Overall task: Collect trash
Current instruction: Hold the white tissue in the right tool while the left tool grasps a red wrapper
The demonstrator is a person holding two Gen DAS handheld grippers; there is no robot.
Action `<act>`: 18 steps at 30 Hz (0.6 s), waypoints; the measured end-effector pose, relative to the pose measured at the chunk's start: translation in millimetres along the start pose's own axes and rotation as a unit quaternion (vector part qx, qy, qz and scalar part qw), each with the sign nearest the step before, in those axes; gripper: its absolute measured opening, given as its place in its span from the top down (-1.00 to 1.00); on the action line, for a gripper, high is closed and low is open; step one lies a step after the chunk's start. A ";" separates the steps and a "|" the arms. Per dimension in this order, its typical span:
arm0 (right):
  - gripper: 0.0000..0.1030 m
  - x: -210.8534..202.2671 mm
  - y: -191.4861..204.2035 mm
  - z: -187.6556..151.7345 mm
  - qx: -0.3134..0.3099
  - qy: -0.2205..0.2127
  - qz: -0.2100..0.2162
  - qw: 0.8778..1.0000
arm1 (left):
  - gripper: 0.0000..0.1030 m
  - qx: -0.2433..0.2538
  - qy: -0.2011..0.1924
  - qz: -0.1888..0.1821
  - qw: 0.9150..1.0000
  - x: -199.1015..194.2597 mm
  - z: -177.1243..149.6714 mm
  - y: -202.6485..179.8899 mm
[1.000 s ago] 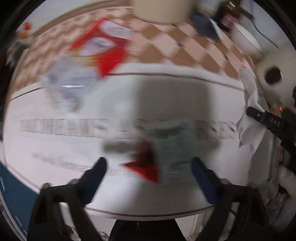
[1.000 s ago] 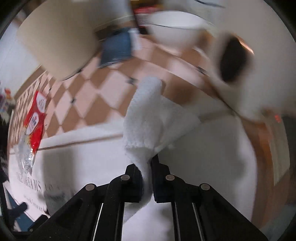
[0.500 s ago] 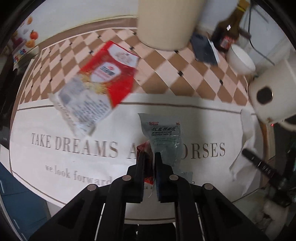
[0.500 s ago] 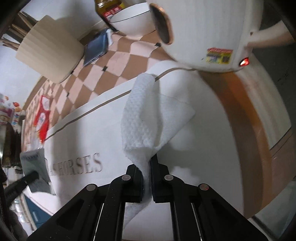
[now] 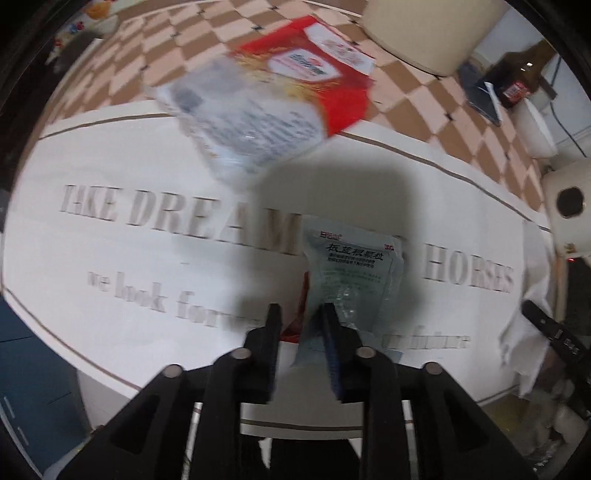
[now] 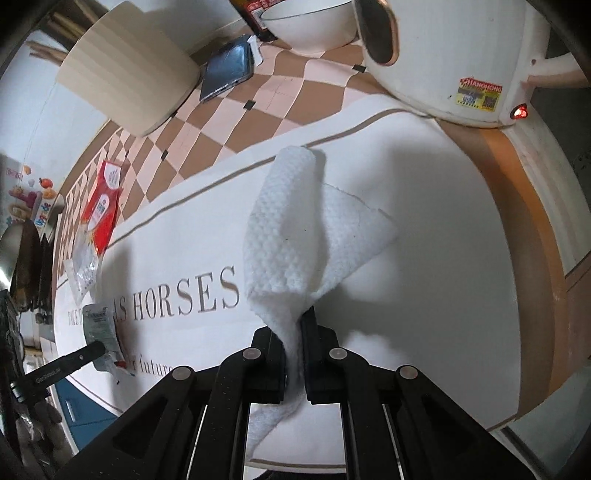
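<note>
My left gripper (image 5: 300, 317) has its fingers slightly parted around a grey-green medicine sachet (image 5: 351, 269) with a red wrapper scrap (image 5: 301, 310) beside it, above the white table (image 5: 129, 258). The sachet also shows in the right wrist view (image 6: 101, 328). My right gripper (image 6: 294, 332) is shut on a white paper towel (image 6: 291, 229), which hangs up and out of the jaws. A large red and clear snack bag (image 5: 273, 99) lies farther back, also visible in the right wrist view (image 6: 98, 214).
A white rice cooker (image 6: 454, 55) stands at the right. A white bowl (image 6: 306, 22), a dark bottle (image 5: 521, 77), a phone (image 6: 227, 72) and a beige round container (image 6: 129, 74) sit on the checkered cloth behind. The table edge is close below the grippers.
The left gripper's fingers, shut on the sachet half a second ago, now stand slightly apart. The left view has shifted, with the snack bag now nearer. The right gripper still holds the towel.
</note>
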State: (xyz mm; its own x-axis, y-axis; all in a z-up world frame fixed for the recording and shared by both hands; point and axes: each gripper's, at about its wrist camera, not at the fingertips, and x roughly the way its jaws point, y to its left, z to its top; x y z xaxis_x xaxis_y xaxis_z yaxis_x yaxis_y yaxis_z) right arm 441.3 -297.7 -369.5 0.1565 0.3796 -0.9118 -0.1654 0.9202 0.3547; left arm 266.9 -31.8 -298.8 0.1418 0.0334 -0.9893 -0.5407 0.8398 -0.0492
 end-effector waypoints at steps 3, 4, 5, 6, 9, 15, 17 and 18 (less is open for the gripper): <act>0.86 -3.6 2.9 -5.1 -0.006 0.001 0.000 1.000 | 0.44 -0.025 -0.009 -0.008 1.000 -6.9 -3.3 17.7; 0.86 -5.1 5.2 -6.1 -0.008 0.000 -0.001 1.000 | 0.45 -0.029 -0.011 -0.018 0.999 -10.4 -3.9 23.4; 0.86 -6.2 7.5 -6.6 -0.011 -0.001 -0.001 1.000 | 0.45 -0.031 -0.014 -0.032 0.999 -13.3 -3.8 25.8; 0.86 -7.7 10.0 -7.2 -0.011 -0.003 0.000 1.000 | 0.45 -0.029 -0.018 -0.044 0.998 -17.0 -3.8 25.4; 0.86 -7.7 15.2 -7.2 -0.015 -0.003 -0.001 1.000 | 0.44 -0.001 -0.020 -0.051 0.998 -19.0 -0.4 16.2; 0.86 1.5 26.6 -6.8 -0.028 0.006 -0.007 1.000 | 1.00 0.041 -0.040 -0.019 0.998 -13.3 0.2 -11.5; 0.86 2.0 28.9 -6.3 -0.031 0.005 -0.008 0.999 | 1.00 0.054 -0.061 -0.013 0.997 -26.9 -1.7 -14.8; 0.86 1.6 29.5 -6.0 -0.030 0.003 -0.008 0.999 | 1.00 0.059 -0.075 -0.017 0.995 -31.3 4.9 -11.9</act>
State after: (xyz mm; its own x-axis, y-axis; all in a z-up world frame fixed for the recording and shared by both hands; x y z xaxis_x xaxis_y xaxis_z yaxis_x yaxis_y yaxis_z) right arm 430.8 -270.5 -361.7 0.1540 0.3633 -0.9189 -0.2218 0.9189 0.3261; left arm 272.9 -40.2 -266.6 0.2849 0.0773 -0.9554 -0.4345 0.8989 -0.0569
